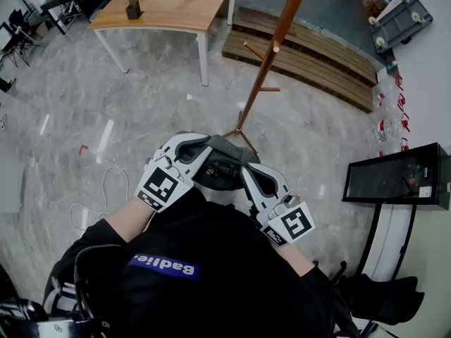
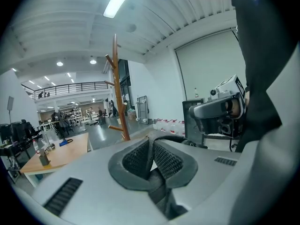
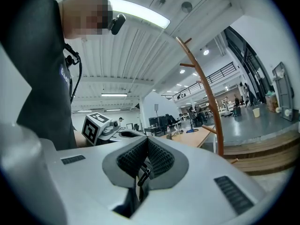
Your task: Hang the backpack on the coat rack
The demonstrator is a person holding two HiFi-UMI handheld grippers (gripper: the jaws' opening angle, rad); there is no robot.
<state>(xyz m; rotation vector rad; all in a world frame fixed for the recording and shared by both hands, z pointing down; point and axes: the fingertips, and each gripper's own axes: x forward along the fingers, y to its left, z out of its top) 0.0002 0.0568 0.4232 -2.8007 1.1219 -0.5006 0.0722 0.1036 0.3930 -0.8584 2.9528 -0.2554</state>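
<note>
Though most of the backpack (image 1: 220, 162) is covered by the two grippers and the person's black top (image 1: 211, 273), a lump of soft, dark grey woven fabric shows between them, held close in front of the chest; its full shape and how far it hangs down cannot be made out. The left gripper (image 1: 203, 145), a smooth pale-grey plastic shell with a black-and-white marker cube (image 1: 161, 186) on its back, has its jaws pressed together on a flat dark webbing strap (image 2: 157, 188). In the left gripper view the diamond-textured black pads (image 2: 138, 158) meet in a V, and the strap runs down out of the pinch. The right gripper (image 1: 246, 171) is clamped the same way, its jaws all but touching on a thin strap that carries a small black clip (image 3: 143, 175). Just beyond the grippers the coat rack (image 1: 278, 37) stands on the glossy grey marbled floor (image 1: 84, 118). It is a slim round pole of reddish-brown wood with short angled pegs and splayed feet. Its top is cut off by the edge of the head view. Farther back are a light wooden table (image 1: 176, 9) on white legs and a low slatted timber platform (image 1: 317, 55).
</note>
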